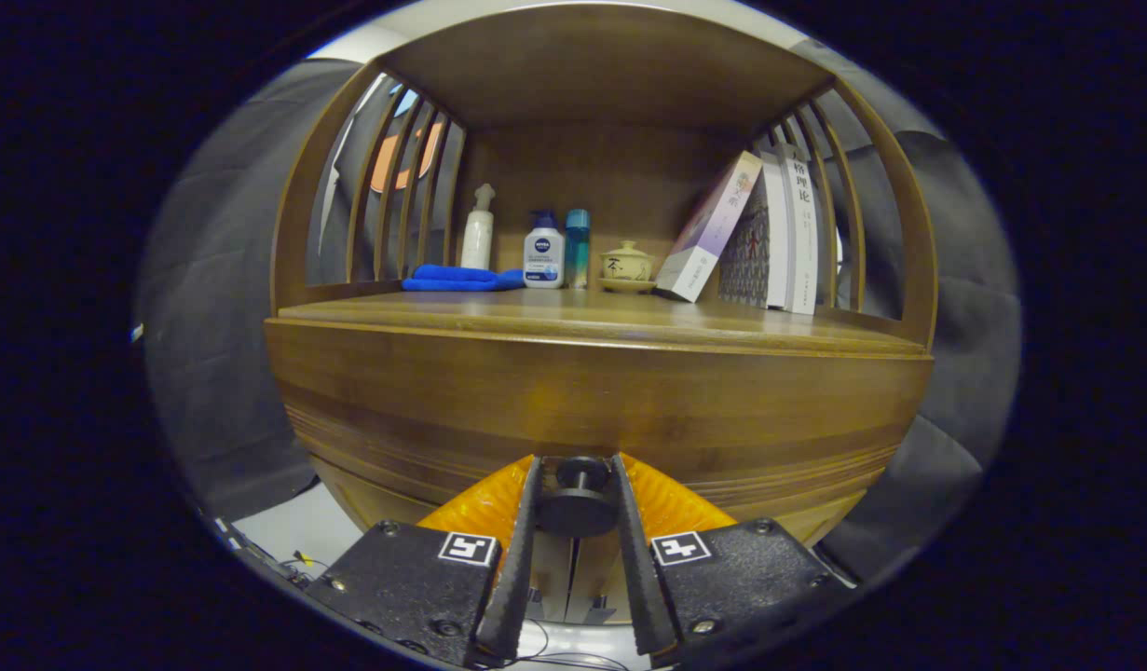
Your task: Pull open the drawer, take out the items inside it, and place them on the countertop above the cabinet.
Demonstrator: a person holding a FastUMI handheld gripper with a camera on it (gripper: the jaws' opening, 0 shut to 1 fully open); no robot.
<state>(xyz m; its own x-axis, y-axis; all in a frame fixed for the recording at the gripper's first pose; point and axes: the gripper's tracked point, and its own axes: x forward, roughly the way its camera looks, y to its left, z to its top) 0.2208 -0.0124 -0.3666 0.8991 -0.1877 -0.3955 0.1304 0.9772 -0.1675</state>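
A wooden cabinet fills the view, its drawer front (pixel 592 410) a broad curved band of brown wood below the countertop (pixel 592 321). A dark round knob (pixel 580 499) sticks out from the drawer front. My gripper (pixel 578 485) is closed around this knob, one finger pressing on each side of it. The drawer looks closed; its inside is hidden.
At the back of the countertop stand a folded blue cloth (pixel 461 278), a white pump bottle (pixel 478 233), a white lotion bottle (pixel 543 253), a teal bottle (pixel 578 244), a small lidded cup (pixel 627 266) and several leaning books (pixel 759 238). Slatted wooden sides (pixel 396 186) flank the shelf.
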